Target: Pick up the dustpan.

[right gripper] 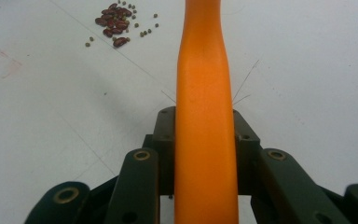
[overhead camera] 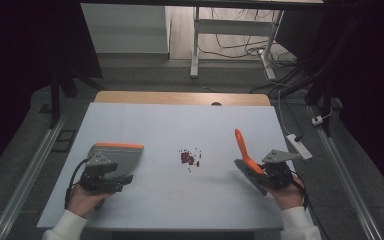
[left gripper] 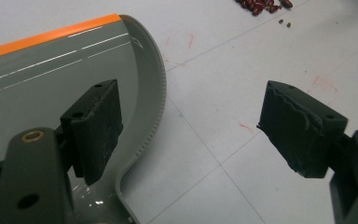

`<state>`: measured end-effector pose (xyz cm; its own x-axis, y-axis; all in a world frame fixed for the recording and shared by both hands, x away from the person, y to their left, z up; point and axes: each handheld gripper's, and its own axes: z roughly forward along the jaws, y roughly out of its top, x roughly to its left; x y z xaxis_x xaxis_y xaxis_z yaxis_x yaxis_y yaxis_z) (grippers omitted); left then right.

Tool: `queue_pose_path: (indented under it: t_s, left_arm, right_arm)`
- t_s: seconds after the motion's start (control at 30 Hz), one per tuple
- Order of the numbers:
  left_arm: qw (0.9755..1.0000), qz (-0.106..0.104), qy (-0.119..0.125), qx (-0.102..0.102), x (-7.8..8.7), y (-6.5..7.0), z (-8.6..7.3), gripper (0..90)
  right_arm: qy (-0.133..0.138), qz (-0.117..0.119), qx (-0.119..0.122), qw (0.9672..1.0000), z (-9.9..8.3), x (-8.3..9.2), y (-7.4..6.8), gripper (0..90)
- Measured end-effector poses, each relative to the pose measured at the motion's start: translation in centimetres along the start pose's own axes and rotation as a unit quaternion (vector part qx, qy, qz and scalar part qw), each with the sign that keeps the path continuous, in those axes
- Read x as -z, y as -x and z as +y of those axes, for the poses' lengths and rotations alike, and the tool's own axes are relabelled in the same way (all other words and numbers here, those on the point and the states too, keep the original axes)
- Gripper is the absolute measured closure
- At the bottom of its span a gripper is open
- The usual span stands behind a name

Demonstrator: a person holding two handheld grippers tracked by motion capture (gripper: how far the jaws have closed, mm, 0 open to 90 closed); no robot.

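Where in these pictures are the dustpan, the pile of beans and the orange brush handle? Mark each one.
dustpan [overhead camera: 122, 159]: high view, on its grey pan face.
pile of beans [overhead camera: 187, 158]: high view, on the dark red cluster.
orange brush handle [right gripper: 204, 116]: right gripper view, on the shaft between the jaws.

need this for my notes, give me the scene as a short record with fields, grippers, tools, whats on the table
left gripper: jaws open, one pad over the dustpan, no grip on it
right gripper: shut on the brush handle
dustpan: grey with an orange edge, flat on the table's left side
brush handle: orange, pointing up and away between the jaws
beans: small heap of red beans with scattered smaller greenish ones, mid-table, apart from both tools
table: pale top with faint red marks
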<state>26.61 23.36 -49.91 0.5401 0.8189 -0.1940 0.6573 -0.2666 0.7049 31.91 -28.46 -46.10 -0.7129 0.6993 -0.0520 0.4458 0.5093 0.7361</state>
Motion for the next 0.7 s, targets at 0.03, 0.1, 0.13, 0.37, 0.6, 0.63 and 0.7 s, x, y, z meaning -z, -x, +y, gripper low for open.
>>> queue_pose_path:
  t_s: [0.03, 0.1, 0.13, 0.37, 0.6, 0.63, 0.7]
  left_arm:
    - [1.0, 0.001, -0.003, 0.001, -0.08, 0.06, -0.01, 21.6]
    - [1.0, 0.001, -0.004, 0.002, -0.13, 0.09, -0.01, 21.6]
    - [1.0, 0.0, -0.005, 0.002, -0.17, 0.11, 0.0, 21.6]
    - [0.9999, -0.006, -0.011, 0.001, -0.14, 0.39, 0.16, 21.3]
    - [0.9995, 0.007, -0.027, 0.016, -0.29, 0.19, 0.21, 21.6]
    - [0.9995, 0.007, -0.027, 0.016, -0.29, 0.19, 0.21, 21.6]
    - [0.9993, 0.009, -0.032, 0.015, -0.39, 0.19, 0.2, 21.6]
  right_arm:
    - [0.001, 0.0, 0.001, 1.0, 0.0, 0.0, 0.02, 70.3]
    - [0.001, 0.0, -0.001, 1.0, 0.0, 0.01, 0.02, 70.3]
    - [0.001, -0.001, 0.0, 1.0, 0.0, 0.01, 0.02, 70.3]
    - [-0.001, -0.002, -0.001, 1.0, 0.12, -0.05, -0.16, 70.3]
    - [0.003, 0.012, -0.008, 0.9999, 0.32, -0.03, -0.33, 70.3]
    - [0.003, 0.012, -0.008, 0.9999, 0.32, -0.03, -0.33, 70.3]
    - [0.005, 0.012, -0.006, 0.9999, 0.56, 0.0, -0.55, 70.3]
